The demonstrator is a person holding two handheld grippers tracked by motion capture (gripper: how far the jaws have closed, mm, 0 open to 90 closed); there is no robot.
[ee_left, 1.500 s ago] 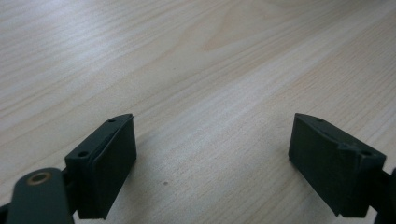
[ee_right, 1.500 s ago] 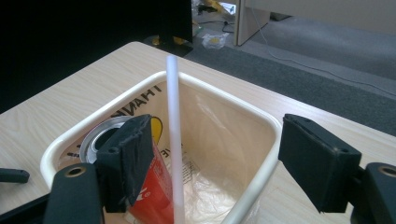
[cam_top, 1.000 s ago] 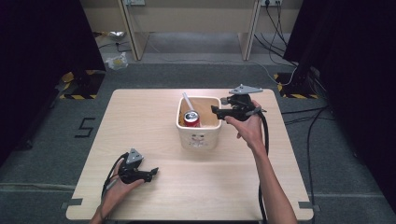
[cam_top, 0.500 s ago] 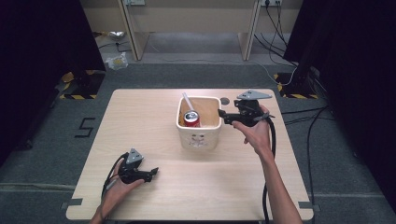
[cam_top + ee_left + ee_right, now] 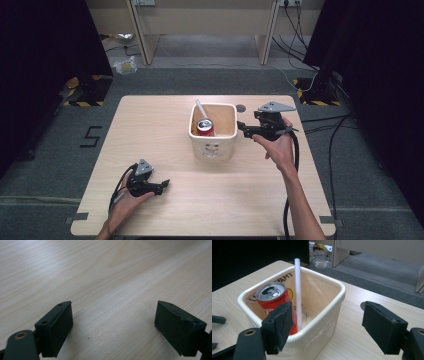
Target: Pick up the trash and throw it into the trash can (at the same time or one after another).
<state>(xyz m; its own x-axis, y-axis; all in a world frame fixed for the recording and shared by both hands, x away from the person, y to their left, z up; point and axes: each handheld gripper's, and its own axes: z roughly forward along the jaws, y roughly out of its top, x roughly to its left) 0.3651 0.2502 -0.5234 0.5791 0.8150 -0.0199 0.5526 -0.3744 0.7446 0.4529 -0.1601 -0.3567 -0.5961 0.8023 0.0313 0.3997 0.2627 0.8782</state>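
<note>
Here the right gripper (image 5: 241, 126) hangs just beside the tub (image 5: 212, 148), off the tub's right wall, with its jaws spread wide and nothing between them. In the right gripper view those jaws frame the tub's near corner, one pad in front of the can (image 5: 275, 302) and the other out over bare table (image 5: 352, 300).

The can stands upright in the tub, its long axis vertical and its silver top facing up, set against the tub's left wall as the high view shows it. A white straw (image 5: 298, 292) leans beside the can, its lower end on the tub floor and its upper end rising past the rim toward the tub's far left corner.

Against the frame a second ago, the right gripper has slid away from the tub: then its jaw tips overlapped the rim, now they sit clear of the right wall. The can, straw and tub have kept their places.

The left gripper (image 5: 162, 185) lies well apart from the tub, near the table's front edge, jaws open and empty; its own view gives bare wood grain between the pads. The right gripper view shows lettering on the tub's inner wall, which the high view does not resolve, while the high view shows a printed face on the tub's front.
</note>
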